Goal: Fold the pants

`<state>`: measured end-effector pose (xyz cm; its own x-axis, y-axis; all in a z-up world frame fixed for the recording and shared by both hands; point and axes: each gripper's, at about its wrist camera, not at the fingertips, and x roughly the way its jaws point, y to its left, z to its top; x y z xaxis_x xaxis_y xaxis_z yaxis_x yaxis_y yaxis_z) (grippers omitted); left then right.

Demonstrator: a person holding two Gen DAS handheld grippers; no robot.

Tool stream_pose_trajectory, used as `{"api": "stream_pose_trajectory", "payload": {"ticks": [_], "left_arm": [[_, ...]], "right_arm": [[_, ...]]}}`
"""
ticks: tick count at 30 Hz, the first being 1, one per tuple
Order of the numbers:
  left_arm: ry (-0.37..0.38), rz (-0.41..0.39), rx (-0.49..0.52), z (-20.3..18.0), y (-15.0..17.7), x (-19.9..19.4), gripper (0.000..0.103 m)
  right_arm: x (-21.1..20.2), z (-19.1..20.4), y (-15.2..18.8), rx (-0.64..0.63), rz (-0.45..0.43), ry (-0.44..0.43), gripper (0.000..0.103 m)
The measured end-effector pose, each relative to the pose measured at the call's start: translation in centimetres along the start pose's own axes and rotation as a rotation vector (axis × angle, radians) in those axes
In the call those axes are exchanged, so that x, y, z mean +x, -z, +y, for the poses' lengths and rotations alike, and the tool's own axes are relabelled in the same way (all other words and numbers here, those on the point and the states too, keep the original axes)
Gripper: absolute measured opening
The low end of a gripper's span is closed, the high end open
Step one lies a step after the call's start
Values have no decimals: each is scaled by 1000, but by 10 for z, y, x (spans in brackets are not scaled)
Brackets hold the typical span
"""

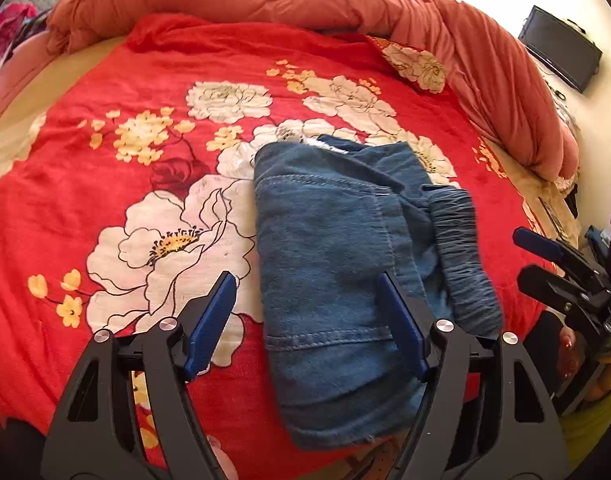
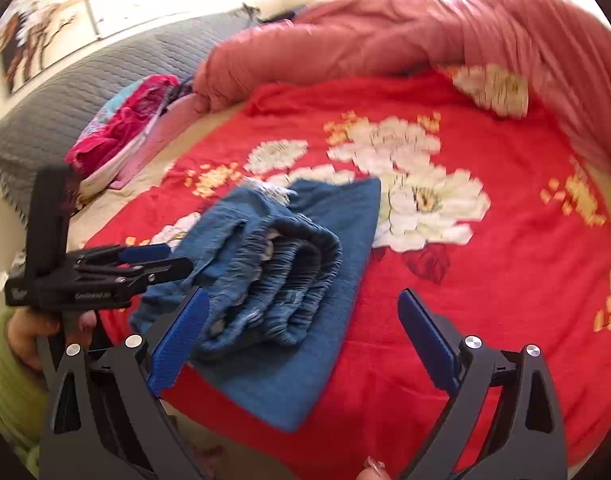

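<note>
The folded blue denim pants (image 1: 337,280) lie in a thick bundle on the red blanket with big white and yellow flowers (image 1: 117,184). In the left wrist view the bundle sits in the middle and lower part of the frame. Its gathered stretchy waistband (image 1: 463,256) runs down the right side of the bundle. In the right wrist view the pants (image 2: 289,280) sit left of the middle, and the waistband folds (image 2: 281,276) are stacked on top like wavy layers.

The left gripper with blue pads (image 1: 307,320) is at the bottom of its own view. Its jaws are spread apart. One pad is over the blanket and the other is over the pants. They are not pinching the cloth. From the other camera, this gripper (image 2: 157,260) shows at the left edge, just beside the pants.

The right gripper with blue pads (image 2: 301,344) is at the bottom of its view with its jaws spread very wide. Nothing is between the pads but the edge of the pants and the blanket under them. In the left wrist view it (image 1: 533,256) shows at the right edge, away from the bundle.

A puffy orange-pink quilt (image 1: 345,4) is heaped along the top of the frame. A grey quilted headboard (image 2: 105,76) and some pink clothes (image 2: 121,128) are at the upper left of the right wrist view. A dark flat screen (image 1: 559,48) hangs at the upper right of the left wrist view.
</note>
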<state>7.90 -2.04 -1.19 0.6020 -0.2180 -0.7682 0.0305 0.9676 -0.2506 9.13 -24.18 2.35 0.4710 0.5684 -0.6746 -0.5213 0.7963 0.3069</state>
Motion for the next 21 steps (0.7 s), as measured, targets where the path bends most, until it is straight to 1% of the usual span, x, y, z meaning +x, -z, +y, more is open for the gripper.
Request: {"api": "stream_pose_trajectory", "payload": {"ticks": [3, 7, 8, 10, 12, 16, 17, 18, 19, 20, 21], "left_arm": [[17, 13, -27, 6, 2, 9, 69], [33, 16, -32, 7, 1, 15, 70], [36, 15, -31, 7, 0, 16, 70], [41, 19, -33, 7, -1, 18, 70], [55, 21, -40, 7, -2, 21, 70], [98, 32, -58, 7, -5, 28, 70], [103, 34, -58, 6, -5, 30, 70], [105, 35, -55, 5, -6, 32, 70], [103, 35, -51, 3, -7, 33, 68], [107, 33, -46, 1, -8, 35, 60], [111, 33, -45, -1, -8, 36, 57]], "right_arm": [[20, -10, -5, 79, 34, -55, 95], [44, -27, -15, 197, 70, -113, 95], [50, -30, -17, 214, 85, -120, 97], [65, -34, -20, 234, 130, -135, 97], [74, -36, -22, 245, 151, -162, 97], [86, -35, -26, 227, 161, -171, 97], [87, -34, -27, 221, 158, -176, 96], [89, -32, -27, 205, 156, -184, 91], [91, -31, -28, 197, 152, -189, 73], [91, -31, -27, 190, 145, -213, 62], [91, -30, -27, 188, 131, -226, 60]]}}
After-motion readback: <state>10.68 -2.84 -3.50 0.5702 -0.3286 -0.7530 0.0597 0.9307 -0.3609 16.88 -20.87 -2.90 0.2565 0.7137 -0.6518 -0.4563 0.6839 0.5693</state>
